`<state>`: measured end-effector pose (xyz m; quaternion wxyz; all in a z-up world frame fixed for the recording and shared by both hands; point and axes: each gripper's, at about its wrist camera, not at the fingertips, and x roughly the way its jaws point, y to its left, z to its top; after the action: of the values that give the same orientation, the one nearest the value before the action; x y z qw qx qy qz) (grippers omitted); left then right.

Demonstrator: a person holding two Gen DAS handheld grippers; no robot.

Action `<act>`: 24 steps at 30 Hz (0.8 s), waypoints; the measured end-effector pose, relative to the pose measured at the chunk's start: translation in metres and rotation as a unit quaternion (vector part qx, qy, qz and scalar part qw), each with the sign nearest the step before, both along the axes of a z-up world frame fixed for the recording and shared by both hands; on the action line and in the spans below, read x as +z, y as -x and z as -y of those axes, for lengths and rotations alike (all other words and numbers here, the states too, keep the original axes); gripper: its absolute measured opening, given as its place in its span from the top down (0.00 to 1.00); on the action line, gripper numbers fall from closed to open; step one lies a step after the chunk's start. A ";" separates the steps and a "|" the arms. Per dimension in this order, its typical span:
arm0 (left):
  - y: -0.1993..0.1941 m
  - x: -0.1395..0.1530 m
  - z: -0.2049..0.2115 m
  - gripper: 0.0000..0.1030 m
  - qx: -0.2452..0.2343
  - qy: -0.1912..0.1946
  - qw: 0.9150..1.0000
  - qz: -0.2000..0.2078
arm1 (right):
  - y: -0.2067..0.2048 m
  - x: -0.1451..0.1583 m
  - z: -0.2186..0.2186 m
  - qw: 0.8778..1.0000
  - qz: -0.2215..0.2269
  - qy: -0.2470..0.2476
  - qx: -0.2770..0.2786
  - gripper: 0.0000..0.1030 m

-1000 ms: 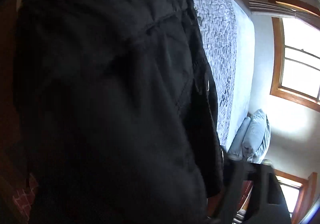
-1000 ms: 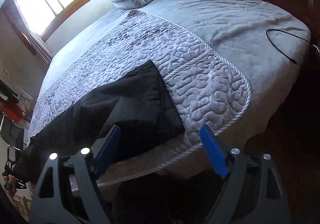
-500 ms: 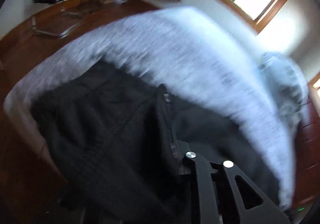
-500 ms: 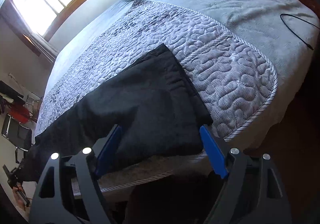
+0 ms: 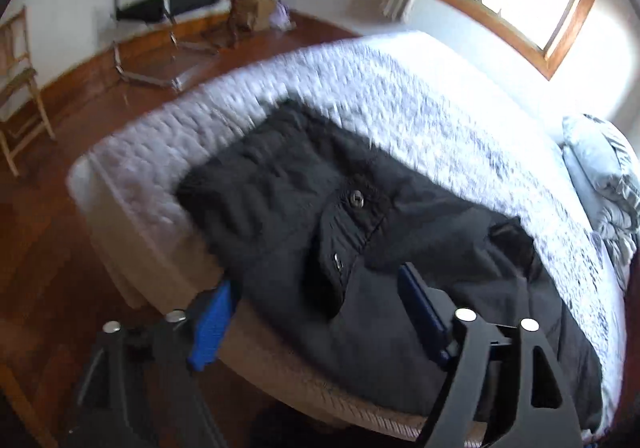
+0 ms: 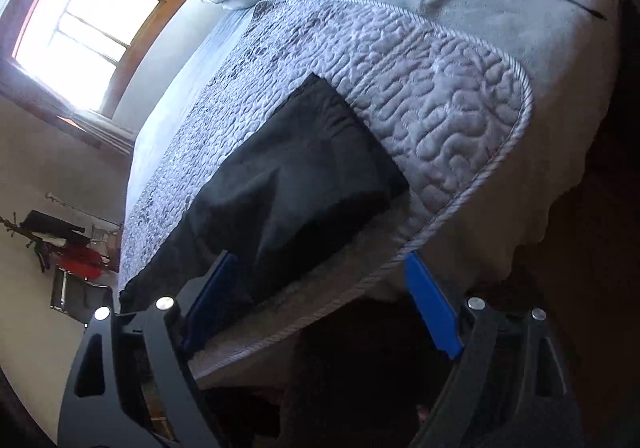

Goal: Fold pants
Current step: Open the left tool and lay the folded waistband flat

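Quilted bed (image 5: pixel 400 96) filling mid-frame, black pants (image 5: pixel 360 232) spread along its near edge at centre, left gripper (image 5: pixel 316 312) lower centre, spread wide, holding nothing, right gripper (image 6: pixel 320 300) likewise agape, empty, over pant leg (image 6: pixel 304 176).

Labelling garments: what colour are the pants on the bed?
Black pants, clearest in the left wrist view.

Open floor (image 5: pixel 60 248) left of the left gripper (image 5: pixel 316 312). Bed edge (image 6: pixel 320 312) right ahead of the right gripper (image 6: pixel 320 300), blocking low moves.
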<state>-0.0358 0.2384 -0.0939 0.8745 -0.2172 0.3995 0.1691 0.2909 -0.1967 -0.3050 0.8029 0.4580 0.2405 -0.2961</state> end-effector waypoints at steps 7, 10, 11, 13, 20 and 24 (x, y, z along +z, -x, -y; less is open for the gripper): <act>0.017 0.061 0.040 0.10 -0.021 -0.067 0.993 0.094 | -0.021 -0.024 0.037 0.997 0.038 -0.055 -0.043 0.43; -0.005 0.048 0.062 0.09 -0.063 -0.050 0.994 0.068 | -0.040 -0.013 0.052 0.999 0.007 -0.031 -0.019 0.84; -0.012 0.041 0.068 0.09 -0.071 -0.054 0.995 0.055 | -0.049 -0.005 0.053 1.000 -0.012 -0.015 -0.012 0.89; -0.031 0.017 0.078 0.09 -0.090 -0.055 0.994 0.010 | -0.067 0.019 0.052 0.999 -0.026 0.025 0.005 0.92; -0.049 -0.056 0.058 0.10 -0.047 -0.018 0.994 -0.092 | -0.064 0.053 0.045 0.997 0.000 0.074 0.030 0.92; -0.053 -0.060 0.064 0.07 -0.053 -0.055 0.991 -0.106 | -0.054 -0.010 0.058 0.997 -0.069 0.007 0.018 0.86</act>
<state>0.0176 0.1743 -0.1539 0.8457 -0.1280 0.4907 0.1660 0.3453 -0.2551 -0.3146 0.7928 0.4261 0.3014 -0.3148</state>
